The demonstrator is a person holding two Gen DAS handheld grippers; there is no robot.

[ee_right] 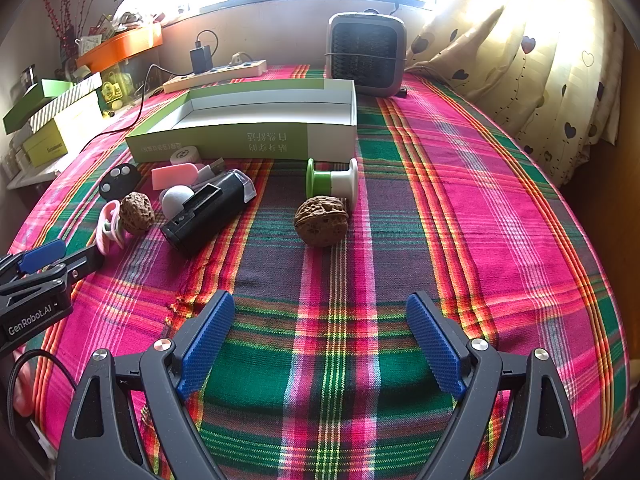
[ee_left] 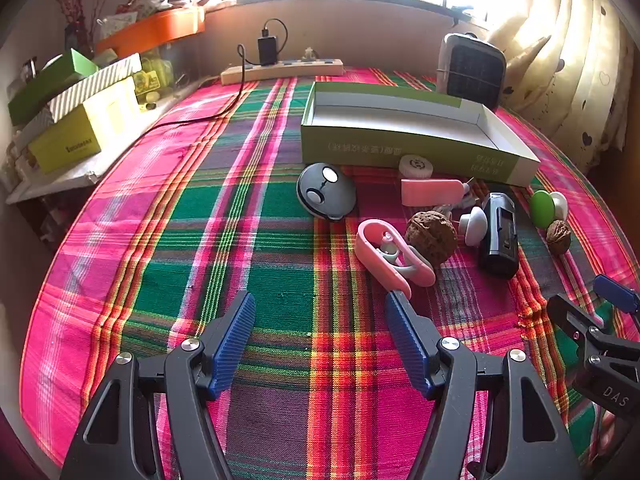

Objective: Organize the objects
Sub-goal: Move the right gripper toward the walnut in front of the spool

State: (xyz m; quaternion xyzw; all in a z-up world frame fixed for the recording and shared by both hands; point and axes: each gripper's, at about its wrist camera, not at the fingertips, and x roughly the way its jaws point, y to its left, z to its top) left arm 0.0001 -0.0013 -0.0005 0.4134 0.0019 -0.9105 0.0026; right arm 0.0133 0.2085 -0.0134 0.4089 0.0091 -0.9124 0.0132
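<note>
An empty green and white box (ee_left: 404, 132) (ee_right: 256, 120) lies open on the plaid cloth. In front of it lie a black round remote (ee_left: 326, 192) (ee_right: 119, 181), a pink flat case (ee_left: 432, 192) (ee_right: 176, 175), a pink clip (ee_left: 394, 254) (ee_right: 109, 226), two walnuts (ee_left: 432, 237) (ee_right: 321, 221), a black device (ee_left: 499, 234) (ee_right: 208, 212), a green and white spool (ee_left: 549, 208) (ee_right: 332, 181) and a small white cap (ee_left: 416, 166). My left gripper (ee_left: 320, 308) is open and empty, its right pad (ee_left: 408, 340) just short of the pink clip. My right gripper (ee_right: 320, 308) is open and empty, below the nearer walnut.
A grey heater (ee_right: 366, 54) (ee_left: 472, 68) stands behind the box. A power strip with a charger (ee_left: 280, 66) (ee_right: 216, 72) lies at the back. Boxes and an orange tray (ee_left: 80, 92) fill the left shelf. Curtains (ee_right: 540, 60) hang on the right.
</note>
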